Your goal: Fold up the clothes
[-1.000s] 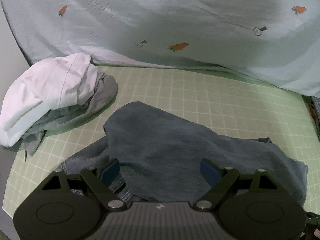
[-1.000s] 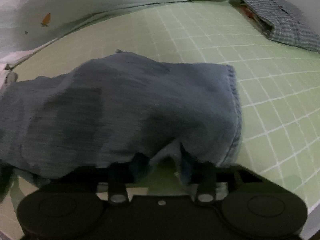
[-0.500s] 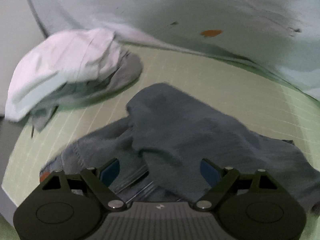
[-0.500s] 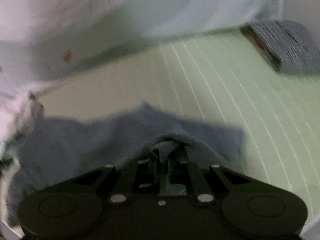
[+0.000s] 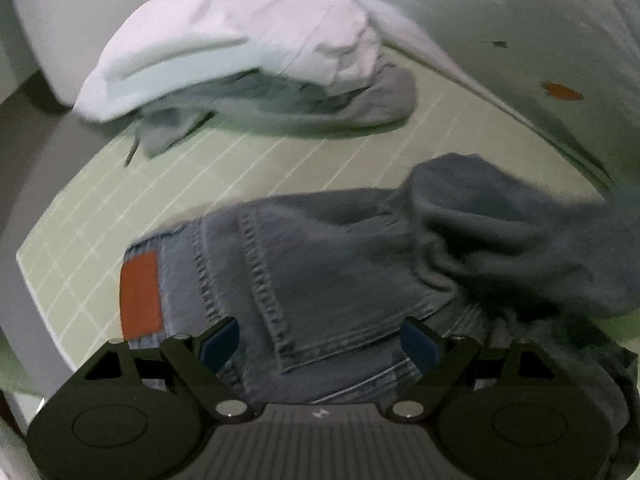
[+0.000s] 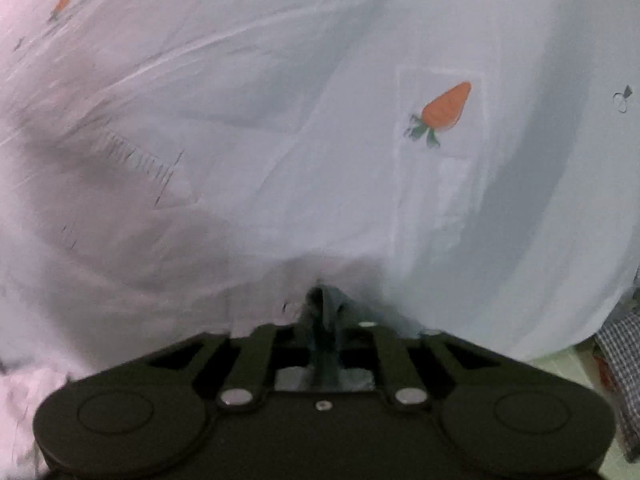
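Observation:
Grey-blue jeans lie crumpled on the green checked mat, with an orange waistband patch at the left. My left gripper hovers open right over the jeans' back pocket, its blue pads wide apart. In the right wrist view my right gripper is shut on a fold of the jeans' denim, lifted high and pointing at the pale carrot-print sheet. The rest of the jeans is hidden below that view.
A heap of white and grey clothes sits at the mat's far left. The carrot-print sheet drapes along the back. A folded checked garment lies at the right. The mat's edge runs close on the left.
My right gripper closed on the jeans' edge and lifted it up, swinging towards the sheet. My left gripper moved forward and left over the waistband, staying open.

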`<state>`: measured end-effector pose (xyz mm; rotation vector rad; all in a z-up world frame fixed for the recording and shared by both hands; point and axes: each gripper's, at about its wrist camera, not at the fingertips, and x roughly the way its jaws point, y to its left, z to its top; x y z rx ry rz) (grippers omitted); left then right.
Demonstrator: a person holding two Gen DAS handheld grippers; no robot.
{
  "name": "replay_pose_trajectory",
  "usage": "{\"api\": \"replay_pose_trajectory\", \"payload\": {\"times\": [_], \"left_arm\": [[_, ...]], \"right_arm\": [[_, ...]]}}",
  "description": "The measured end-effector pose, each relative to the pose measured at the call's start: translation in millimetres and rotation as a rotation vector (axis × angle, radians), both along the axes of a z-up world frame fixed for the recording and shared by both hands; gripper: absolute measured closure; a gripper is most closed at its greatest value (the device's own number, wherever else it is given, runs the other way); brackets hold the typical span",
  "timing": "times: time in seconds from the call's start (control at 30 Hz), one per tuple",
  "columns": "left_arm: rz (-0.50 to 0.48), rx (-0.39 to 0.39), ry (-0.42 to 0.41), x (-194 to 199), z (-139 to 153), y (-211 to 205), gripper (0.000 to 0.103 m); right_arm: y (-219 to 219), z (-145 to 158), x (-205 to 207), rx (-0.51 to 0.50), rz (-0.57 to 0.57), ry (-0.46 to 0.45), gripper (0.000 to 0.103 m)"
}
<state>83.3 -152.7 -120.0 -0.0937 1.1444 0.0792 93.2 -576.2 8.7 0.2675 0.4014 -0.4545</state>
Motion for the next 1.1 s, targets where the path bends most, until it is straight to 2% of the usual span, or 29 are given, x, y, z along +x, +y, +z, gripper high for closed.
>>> {"api": "replay_pose_trajectory", "payload": {"times": [0.07,0.13,0.23,0.37,0.47,0.53,0.67,0.87,0.97,1.03,1.07,1.1], "left_arm": [[0.013,0.005,0.014,-1,-4,3,0.015],[0.026,0.01,0.028,-1,-8,6,0.015],[0.04,0.015,0.046,-2,-13,10,0.015],[-0.001,0.008,0.032,-4,-8,4,0.015],[-0.046,0.011,0.014,-4,-2,-6,0.015],[-0.081,0.011,0.0,-6,3,-15,0.015],[-0.151,0.018,-0.034,-17,15,-32,0.015],[-0.237,0.031,-0.084,-38,31,-51,0.015],[-0.254,0.031,-0.092,-48,34,-54,0.015],[-0.262,0.029,-0.093,-52,35,-54,0.015],[-0.265,0.027,-0.094,-53,35,-55,0.015],[-0.267,0.024,-0.095,-54,35,-55,0.015]], "right_arm": [[6,-13,3,-0.03,-0.013,0.053,0.052],[18,-38,-9,-0.033,0.018,0.131,0.05],[32,-89,-48,0.03,0.032,0.272,0.047],[47,-146,-114,0.114,0.0,0.437,0.046],[58,-177,-162,0.2,-0.028,0.515,0.045],[65,-190,-190,0.268,-0.037,0.538,0.044],[71,-204,-216,0.318,-0.045,0.532,0.035],[75,-207,-225,0.405,0.014,0.474,0.028],[86,-215,-221,0.389,0.048,0.486,0.027],[97,-217,-216,0.322,0.074,0.491,0.03],[103,-218,-214,0.279,0.084,0.497,0.042],[108,-217,-214,0.226,0.085,0.508,0.062]]}}
